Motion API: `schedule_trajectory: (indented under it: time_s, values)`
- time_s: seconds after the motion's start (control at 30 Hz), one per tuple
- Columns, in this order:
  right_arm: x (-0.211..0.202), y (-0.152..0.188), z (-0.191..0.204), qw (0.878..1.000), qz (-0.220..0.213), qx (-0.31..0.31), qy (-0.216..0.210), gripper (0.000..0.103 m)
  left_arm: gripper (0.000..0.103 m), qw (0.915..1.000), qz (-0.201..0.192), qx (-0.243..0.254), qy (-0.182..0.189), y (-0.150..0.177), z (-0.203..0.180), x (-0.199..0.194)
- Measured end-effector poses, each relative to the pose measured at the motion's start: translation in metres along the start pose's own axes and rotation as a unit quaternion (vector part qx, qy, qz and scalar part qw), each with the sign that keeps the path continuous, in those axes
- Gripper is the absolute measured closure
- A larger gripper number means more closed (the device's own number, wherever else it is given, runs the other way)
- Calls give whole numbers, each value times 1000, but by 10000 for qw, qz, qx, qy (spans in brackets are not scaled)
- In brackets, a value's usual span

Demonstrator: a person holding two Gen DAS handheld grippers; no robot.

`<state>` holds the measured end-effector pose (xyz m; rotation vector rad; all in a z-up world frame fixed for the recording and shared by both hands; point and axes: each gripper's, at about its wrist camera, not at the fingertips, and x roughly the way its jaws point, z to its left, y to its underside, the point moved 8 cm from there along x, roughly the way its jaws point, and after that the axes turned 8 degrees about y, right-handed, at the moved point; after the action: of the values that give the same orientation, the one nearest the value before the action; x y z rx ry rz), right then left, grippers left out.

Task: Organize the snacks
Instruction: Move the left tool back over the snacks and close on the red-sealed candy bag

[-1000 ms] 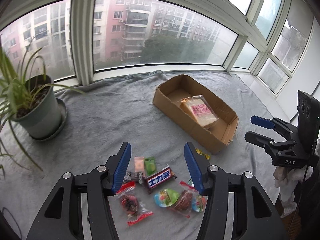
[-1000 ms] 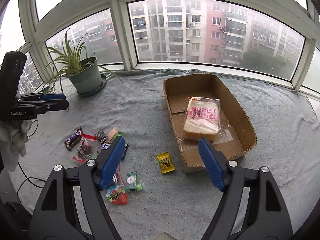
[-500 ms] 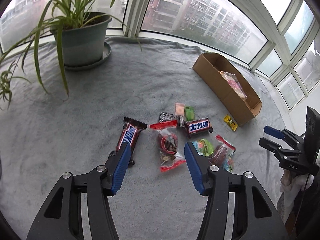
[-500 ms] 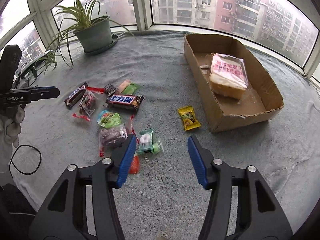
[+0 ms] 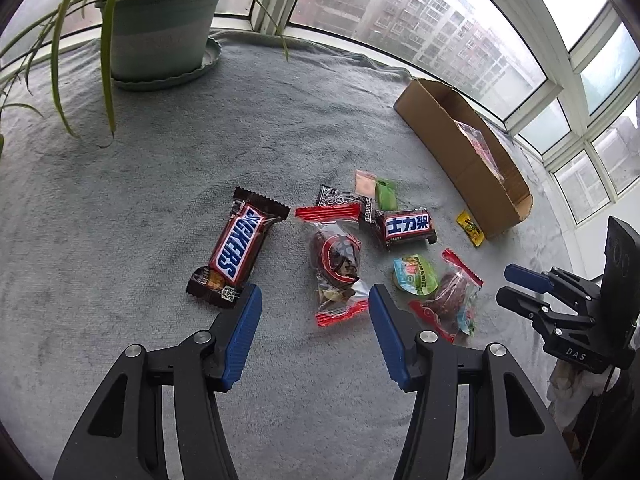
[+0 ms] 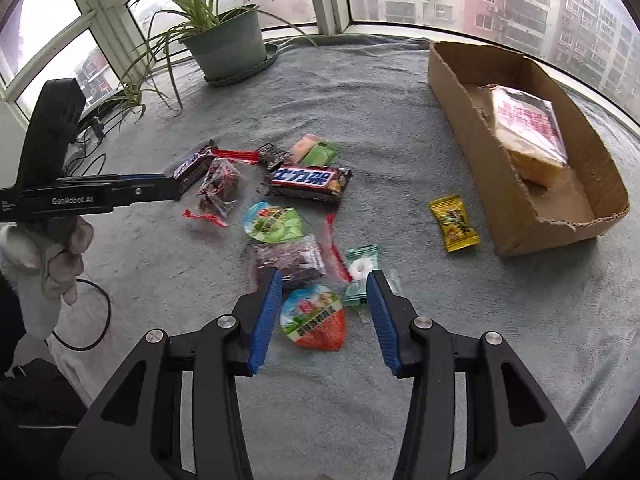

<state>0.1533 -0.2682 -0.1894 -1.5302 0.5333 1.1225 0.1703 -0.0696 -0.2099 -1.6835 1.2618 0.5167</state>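
Observation:
Several wrapped snacks lie in a loose pile on the grey cloth. My left gripper (image 5: 314,296) hovers open just above a red-edged clear packet (image 5: 338,268), with a Snickers bar (image 5: 238,250) beside its left finger. My right gripper (image 6: 324,280) has its jaws closing over a red-and-green jelly cup (image 6: 316,316) and a green mint packet (image 6: 360,272); the pads touch neither. A dark bar with Chinese lettering (image 6: 308,180) and a yellow candy (image 6: 454,222) lie farther off. The cardboard box (image 6: 472,128) on the right holds a bagged bread slice (image 6: 528,128).
A potted spider plant (image 6: 226,46) stands on a saucer at the back left, its leaves hanging over the cloth. A gloved hand (image 6: 52,256) holds the left gripper (image 6: 172,188) at the left edge, and a black cable (image 6: 96,320) loops below it. Windows ring the surface.
Both grippers have sunk toward the snack pile and tilted further down. The right jaws have narrowed. The left view has swung from the box to the snacks.

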Motion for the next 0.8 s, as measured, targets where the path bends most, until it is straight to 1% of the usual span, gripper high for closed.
schedule_trajectory:
  time_s: [0.13, 0.23, 0.3, 0.33, 0.37, 0.43, 0.6, 0.8]
  values:
    - [8, 6, 21, 9994, 197, -47, -273, 56, 48, 10000, 21, -46, 46, -1, 0, 3]
    - [16, 8, 28, 9991, 284, 2, -318, 56, 48, 9999, 52, -28, 92, -2, -3, 5]
    - [21, 6, 29, 9992, 314, 61, -257, 52, 48, 9999, 90, -32, 104, -2, -3, 8]
    - [24, 4, 30, 9991, 322, 106, -250, 45, 48, 9999, 109, -37, 111, -2, -4, 9]
    - [26, 2, 29, 9990, 319, 147, -258, 42, 48, 9998, 125, -44, 114, -2, -4, 11]
    - [30, -2, 28, 9990, 319, 226, -212, 38, 48, 9998, 150, -59, 126, -2, -5, 14]
    - [44, -8, 30, 9984, 419, 303, -215, 37, 48, 9996, 229, -77, 142, -3, -7, 21]
    - [50, -11, 31, 9981, 417, 370, -256, 37, 48, 9995, 293, -75, 136, -5, -7, 30]
